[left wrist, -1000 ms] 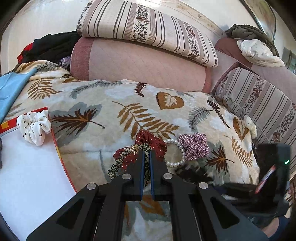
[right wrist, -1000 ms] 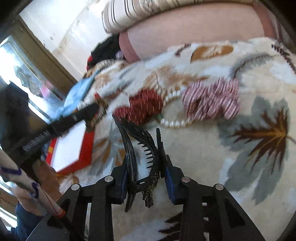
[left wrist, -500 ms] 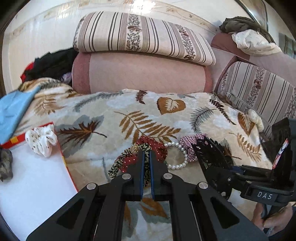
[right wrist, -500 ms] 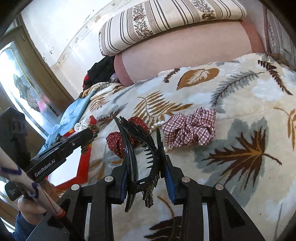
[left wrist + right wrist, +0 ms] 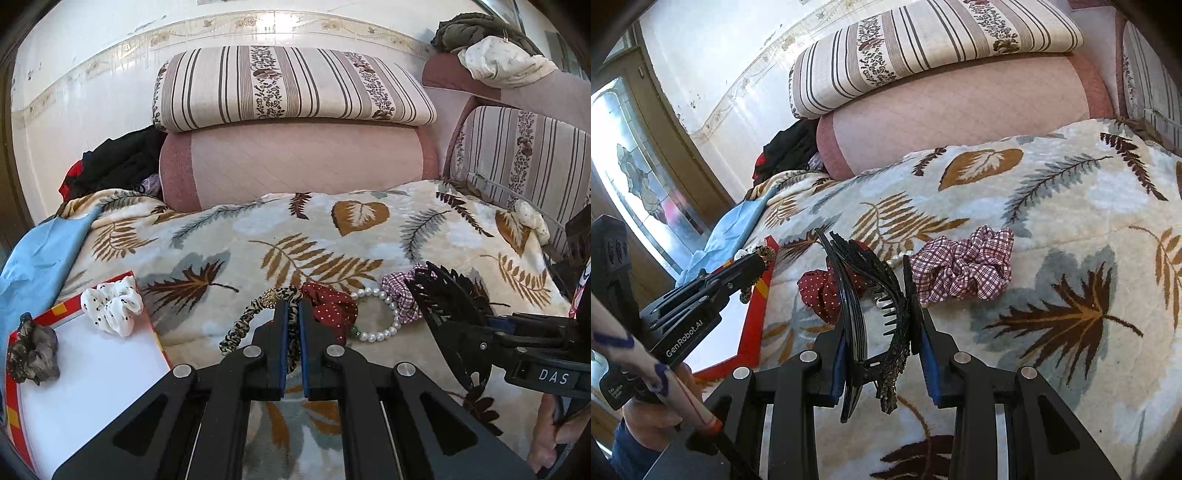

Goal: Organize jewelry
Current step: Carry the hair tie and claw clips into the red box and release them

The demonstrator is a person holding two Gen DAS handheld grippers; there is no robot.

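Bed with leaf-print blanket; red-rimmed white tray at its left edge. Left gripper clamped on leopard hair band: soft, light, limp, best pinched mid-loop. Right gripper clamped on black claw clip: rigid, slick, brittle teeth, held above the blanket.

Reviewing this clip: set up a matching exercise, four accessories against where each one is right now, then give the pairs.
Things:
1. leopard-print hair tie
2. black claw clip
3. white dotted scrunchie
4. plaid scrunchie

Places:
A. lying free on the leaf-print blanket
B. clamped in the left gripper
C. on the edge of the red-rimmed white tray
D. clamped in the right gripper

Pairs: 1-B, 2-D, 3-C, 4-A
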